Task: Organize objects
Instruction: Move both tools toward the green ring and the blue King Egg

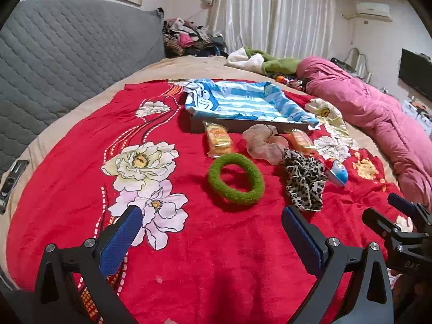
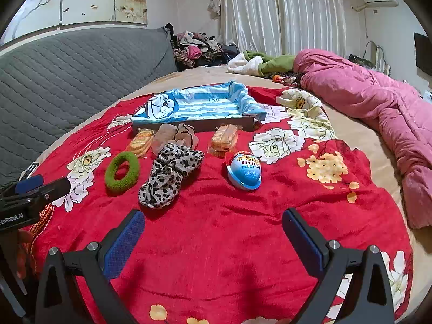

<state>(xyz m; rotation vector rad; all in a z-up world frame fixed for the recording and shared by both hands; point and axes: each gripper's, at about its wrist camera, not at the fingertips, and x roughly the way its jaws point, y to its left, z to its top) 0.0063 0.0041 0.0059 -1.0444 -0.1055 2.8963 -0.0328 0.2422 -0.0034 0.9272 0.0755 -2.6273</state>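
On the red flowered blanket [image 1: 210, 243] lie a green fuzzy scrunchie [image 1: 235, 178] [image 2: 122, 171], a leopard scrunchie [image 1: 305, 179] [image 2: 168, 174], a sheer beige scrunchie [image 1: 263, 143] [image 2: 174, 136], two orange snack packs [image 1: 218, 139] [image 1: 301, 139] [image 2: 224, 137] and a blue-white egg toy [image 1: 338, 172] [image 2: 244, 171]. Behind them stands a grey tray lined with blue striped cloth [image 1: 243, 102] [image 2: 194, 106]. My left gripper [image 1: 212, 213] is open and empty, short of the green scrunchie. My right gripper [image 2: 213, 216] is open and empty, short of the egg and leopard scrunchie.
A pink quilt [image 2: 378, 100] lies along the right side of the bed. A grey quilted headboard [image 1: 67, 62] is at the left, with a clothes pile [image 2: 199, 47] behind. A phone-like object [image 1: 12, 181] lies at the left bed edge.
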